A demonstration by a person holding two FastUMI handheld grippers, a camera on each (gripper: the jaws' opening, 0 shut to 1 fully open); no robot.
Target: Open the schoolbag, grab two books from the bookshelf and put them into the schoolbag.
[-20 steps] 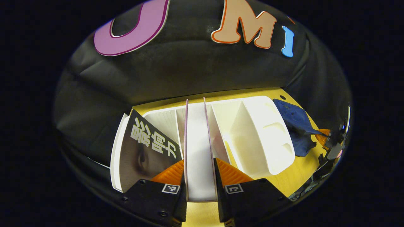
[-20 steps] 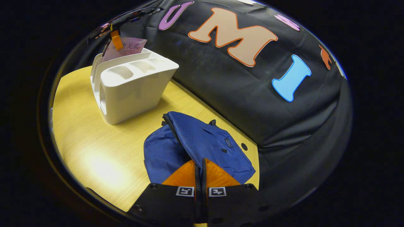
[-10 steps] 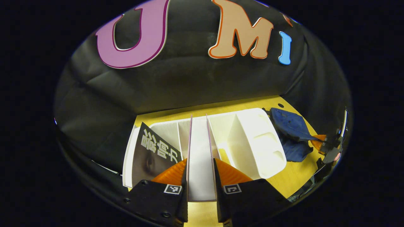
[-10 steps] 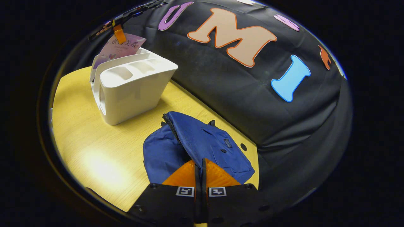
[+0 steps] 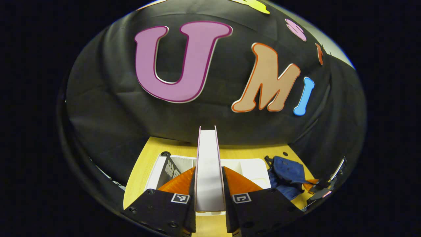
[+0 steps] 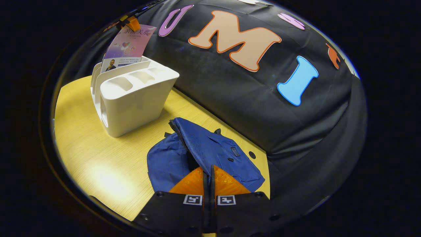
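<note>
My left gripper [image 5: 209,168] is shut on a book with pink covers [image 5: 207,154], holding it upright by its top edge above the white bookshelf [image 5: 251,164]. In the right gripper view the same book [image 6: 126,47] rises most of the way out of the bookshelf [image 6: 138,95], with the left gripper [image 6: 131,22] at its top. A dark-covered book [image 5: 169,171] still stands in the shelf's left slot. The blue schoolbag [image 6: 213,151] lies unzipped on the table. My right gripper [image 6: 208,168] is shut on the schoolbag's front flap, holding it up.
The yellow wooden table [image 6: 95,158] has bare room in front of the bookshelf and left of the bag. The black booth wall [image 6: 230,89] stands close behind both. A small round hole [image 6: 252,154] sits in the tabletop by the bag.
My left gripper has risen, drawing the pink book up out of its slot in the bookshelf. The right gripper has kept still on the bag's flap.
</note>
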